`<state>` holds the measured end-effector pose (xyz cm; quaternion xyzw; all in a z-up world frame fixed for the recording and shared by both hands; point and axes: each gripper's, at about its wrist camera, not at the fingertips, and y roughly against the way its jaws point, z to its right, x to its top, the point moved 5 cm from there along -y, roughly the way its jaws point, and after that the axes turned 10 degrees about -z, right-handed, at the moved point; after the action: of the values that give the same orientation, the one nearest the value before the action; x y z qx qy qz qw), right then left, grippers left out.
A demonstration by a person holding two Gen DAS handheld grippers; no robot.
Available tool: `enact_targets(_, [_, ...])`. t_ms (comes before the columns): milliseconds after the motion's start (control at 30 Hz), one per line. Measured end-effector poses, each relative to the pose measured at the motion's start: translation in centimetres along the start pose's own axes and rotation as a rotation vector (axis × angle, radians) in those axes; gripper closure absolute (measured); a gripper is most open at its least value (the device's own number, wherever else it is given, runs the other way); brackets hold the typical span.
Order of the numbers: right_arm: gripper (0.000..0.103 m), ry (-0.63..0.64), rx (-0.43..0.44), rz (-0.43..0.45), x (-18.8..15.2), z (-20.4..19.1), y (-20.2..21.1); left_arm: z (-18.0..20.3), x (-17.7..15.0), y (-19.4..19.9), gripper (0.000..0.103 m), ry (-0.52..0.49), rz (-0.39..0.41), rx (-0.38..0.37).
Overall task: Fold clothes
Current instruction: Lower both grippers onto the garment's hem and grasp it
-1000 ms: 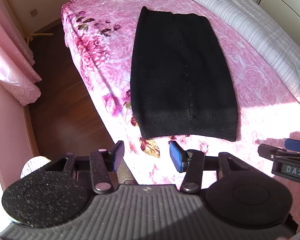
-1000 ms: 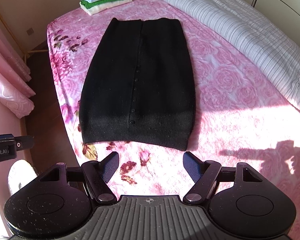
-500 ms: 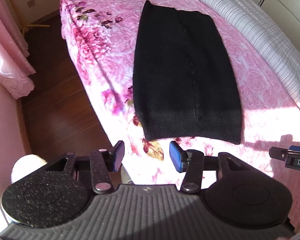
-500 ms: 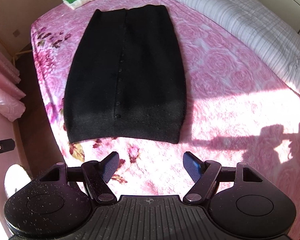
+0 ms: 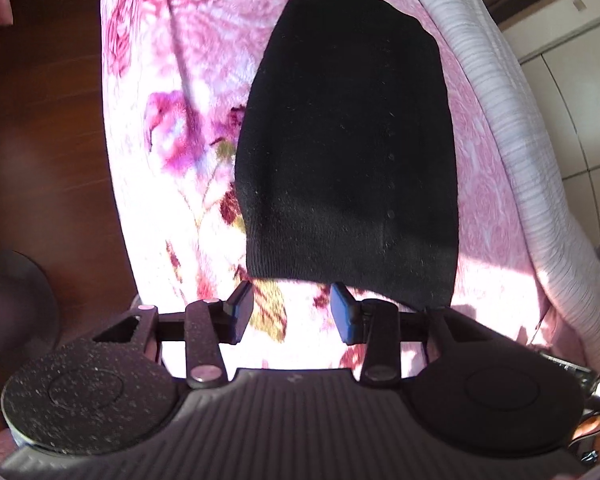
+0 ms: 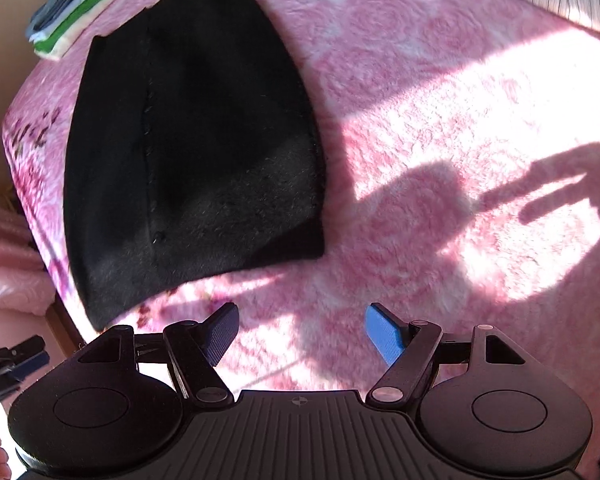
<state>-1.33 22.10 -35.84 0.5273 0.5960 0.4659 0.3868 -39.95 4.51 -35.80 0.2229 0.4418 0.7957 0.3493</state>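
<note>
The black skirt (image 5: 348, 152) is a matt, fine-ribbed knit with a slightly fuzzy nap, lying on a plush, embossed pink floral blanket (image 6: 420, 160). The left gripper (image 5: 292, 312) has matt black plastic, dust-speckled, with ribbed blue pads (image 5: 342, 314); the floor (image 5: 40, 140) is glossy dark wood.

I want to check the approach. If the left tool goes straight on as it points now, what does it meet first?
Probably the near hem of the black skirt, just ahead of the open left tool. Only pink bedspread lies between; depth is unclear.

I see a pink floral bedspread (image 5: 172, 128) under sunlight, with a white ribbed quilt (image 5: 516, 128) along its far side. Dark wooden floor (image 5: 40, 120) lies beside the bed.
</note>
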Motion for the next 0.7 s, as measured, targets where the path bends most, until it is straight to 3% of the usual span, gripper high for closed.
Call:
enact_targets(267, [0.029, -0.079, 0.13, 0.045, 4.5, 3.0, -4.6, -2.8, 3.6, -5.2, 0.066, 0.072, 0.001, -0.127])
enact_targets(467, [0.029, -0.12, 0.242, 0.06, 5.4, 4.1, -6.3, -4.1, 4.7, -7.6, 0.065, 0.109, -0.015, -0.188])
enact_targets(700, [0.03, -0.168, 0.372, 0.075, 6.3, 5.3, -8.1, -6.7, 5.1, -8.4, 0.069, 0.247, -0.024, -0.343])
